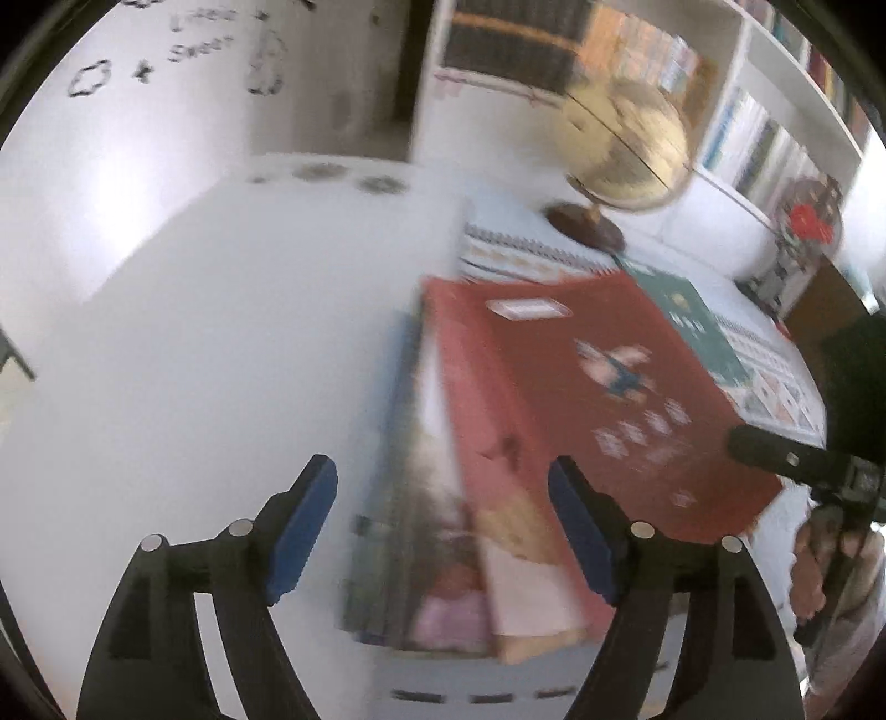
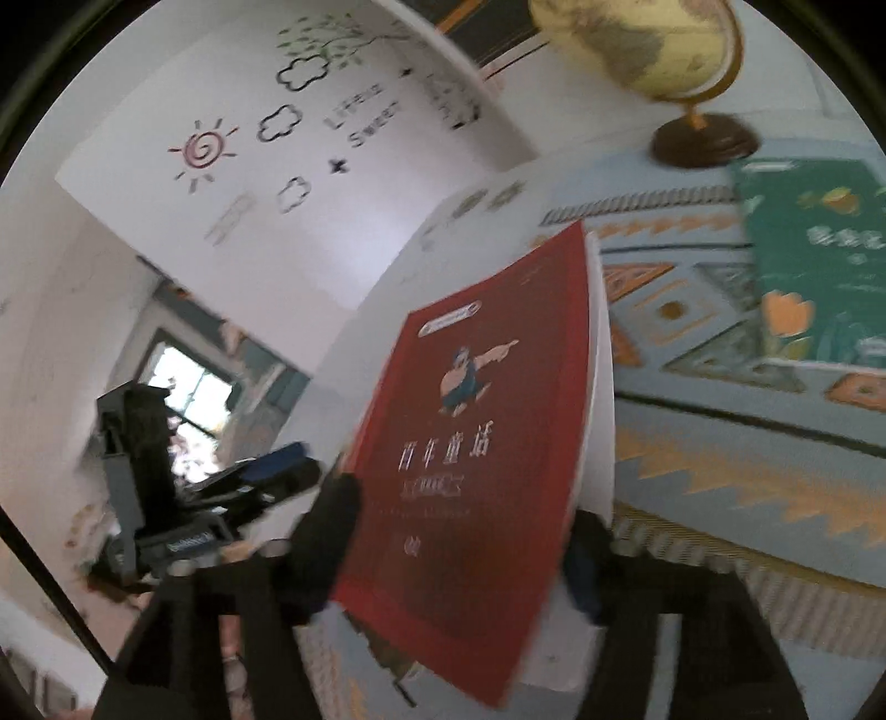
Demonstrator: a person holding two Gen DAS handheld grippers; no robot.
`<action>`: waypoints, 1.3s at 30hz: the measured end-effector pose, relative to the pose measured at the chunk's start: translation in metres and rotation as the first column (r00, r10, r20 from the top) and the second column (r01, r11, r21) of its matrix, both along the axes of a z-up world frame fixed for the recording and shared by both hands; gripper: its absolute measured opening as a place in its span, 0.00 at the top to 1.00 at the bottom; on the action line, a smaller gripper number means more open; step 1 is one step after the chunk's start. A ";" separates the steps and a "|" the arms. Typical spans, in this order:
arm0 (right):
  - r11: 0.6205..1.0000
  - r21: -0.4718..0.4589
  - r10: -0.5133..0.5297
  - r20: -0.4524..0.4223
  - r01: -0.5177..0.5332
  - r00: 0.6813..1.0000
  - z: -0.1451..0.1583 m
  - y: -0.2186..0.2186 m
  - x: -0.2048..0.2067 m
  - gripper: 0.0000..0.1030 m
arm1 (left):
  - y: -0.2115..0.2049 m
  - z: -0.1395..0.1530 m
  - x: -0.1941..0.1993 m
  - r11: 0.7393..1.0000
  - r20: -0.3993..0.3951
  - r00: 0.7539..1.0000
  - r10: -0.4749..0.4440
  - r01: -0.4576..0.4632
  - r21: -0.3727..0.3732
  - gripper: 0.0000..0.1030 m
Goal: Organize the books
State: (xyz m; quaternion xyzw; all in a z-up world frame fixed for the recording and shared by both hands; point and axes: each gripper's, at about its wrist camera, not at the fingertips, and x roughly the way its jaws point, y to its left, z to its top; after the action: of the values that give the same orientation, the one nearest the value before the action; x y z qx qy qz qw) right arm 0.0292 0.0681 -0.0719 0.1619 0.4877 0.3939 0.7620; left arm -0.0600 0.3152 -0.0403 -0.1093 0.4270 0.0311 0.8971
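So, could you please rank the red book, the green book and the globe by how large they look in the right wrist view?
1. red book, clearly largest, though nearest the camera.
2. green book, cut off by the picture's edge.
3. globe, also cropped, so its place against the green book is unsure.

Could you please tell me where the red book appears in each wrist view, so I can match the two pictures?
Left wrist view: the red book lies right of centre, topping a stack of books.
Right wrist view: the red book fills the centre, running down to the bottom edge.
Shared landmark: the globe, behind the book in both views.
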 end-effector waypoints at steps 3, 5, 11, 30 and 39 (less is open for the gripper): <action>0.999 -0.021 -0.030 -0.013 0.030 0.999 -0.001 0.000 0.001 0.23 | 0.025 -0.005 0.003 0.998 -0.001 0.999 0.044 -0.044 -0.055 0.21; 0.999 -0.021 -0.043 -0.046 0.042 0.998 -0.002 0.002 0.001 0.21 | 0.038 -0.011 0.004 0.993 -0.013 0.998 0.064 -0.065 -0.093 0.21; 0.999 -0.032 0.022 -0.052 -0.024 0.998 0.008 0.024 -0.012 0.22 | 0.050 -0.025 0.009 0.990 -0.020 0.997 0.070 -0.072 -0.123 0.21; 0.990 -0.136 0.008 -0.101 -0.022 0.995 -0.008 0.012 -0.001 0.17 | 0.027 -0.023 0.026 0.990 0.035 0.999 0.001 0.004 -0.143 0.21; 0.962 -0.246 0.096 -0.109 -0.120 0.989 -0.011 0.064 -0.033 0.15 | 0.034 -0.046 0.031 0.963 -0.041 0.996 -0.076 0.063 -0.263 0.21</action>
State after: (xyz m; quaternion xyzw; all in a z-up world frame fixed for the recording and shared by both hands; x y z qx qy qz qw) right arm -0.0036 0.1326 -0.0826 0.0557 0.5781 0.3614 0.7294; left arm -0.0292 0.3493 -0.0858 -0.2109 0.4536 -0.0544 0.8642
